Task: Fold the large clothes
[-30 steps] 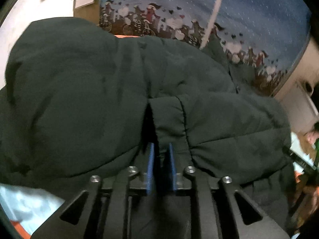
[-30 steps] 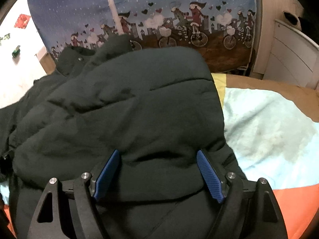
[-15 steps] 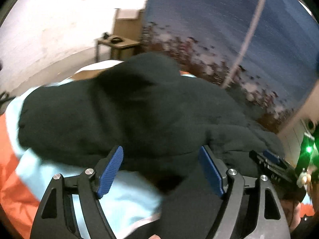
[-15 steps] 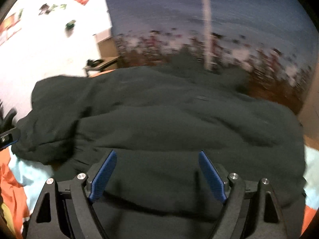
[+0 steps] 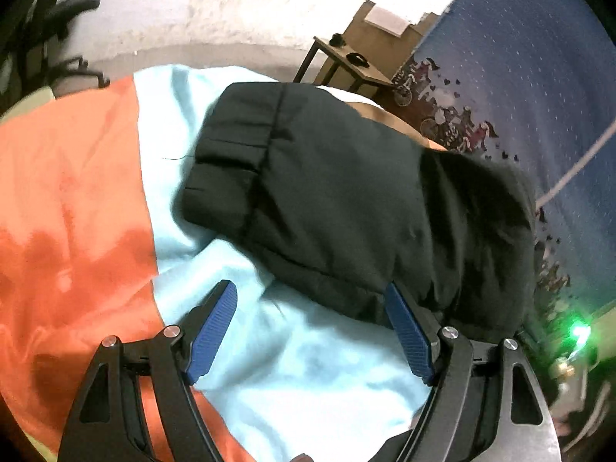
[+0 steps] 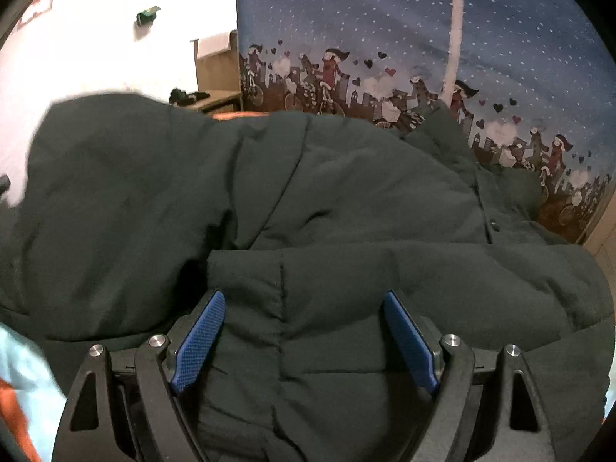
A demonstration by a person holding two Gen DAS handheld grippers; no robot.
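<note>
Jacket (image 6: 346, 208) under right hand-held gripper (image 6: 304, 331), jaws just widened, gripping nothing, left hand-held gripper (image 5: 312, 331) released, beside sleeve (image 5: 308, 177)

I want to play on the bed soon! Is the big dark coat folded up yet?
Partly. The dark puffy coat lies bundled on the orange and light blue bedspread, with a sleeve laid out to one side. Nothing is in hand: the left gripper has just let go, and the right gripper has its jaws open over the coat. It is still lumpy, so neat folding looks left.

A dark padded jacket (image 5: 346, 200) lies bunched on the bed's orange-and-light-blue blanket (image 5: 77, 200).
</note>
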